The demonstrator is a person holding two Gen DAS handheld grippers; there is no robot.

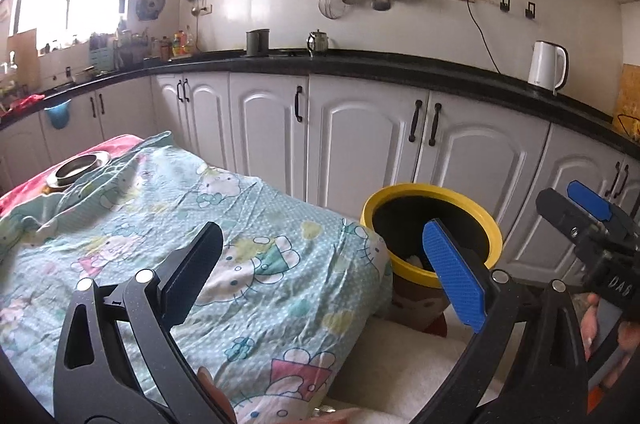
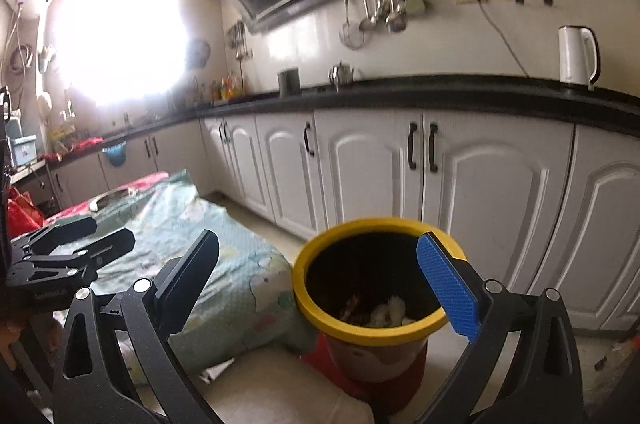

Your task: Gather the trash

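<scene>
A trash bin with a yellow rim [image 1: 432,192] [image 2: 376,226] stands on the floor by the table's right end. Crumpled white and dark trash [image 2: 384,310] lies inside it. My left gripper [image 1: 320,272] is open and empty, above the table's right corner and left of the bin. My right gripper [image 2: 320,288] is open and empty, held over the bin's near rim. The right gripper also shows at the right edge of the left wrist view [image 1: 576,212]. The left gripper shows at the left of the right wrist view [image 2: 80,236].
A table with a teal cartoon-print cloth [image 1: 200,232] [image 2: 208,236] holds a metal dish [image 1: 78,167] at its far end. White cabinets [image 1: 360,139] under a black counter run behind. A white kettle [image 1: 546,65] stands on the counter. Small debris [image 2: 600,364] lies on the floor at right.
</scene>
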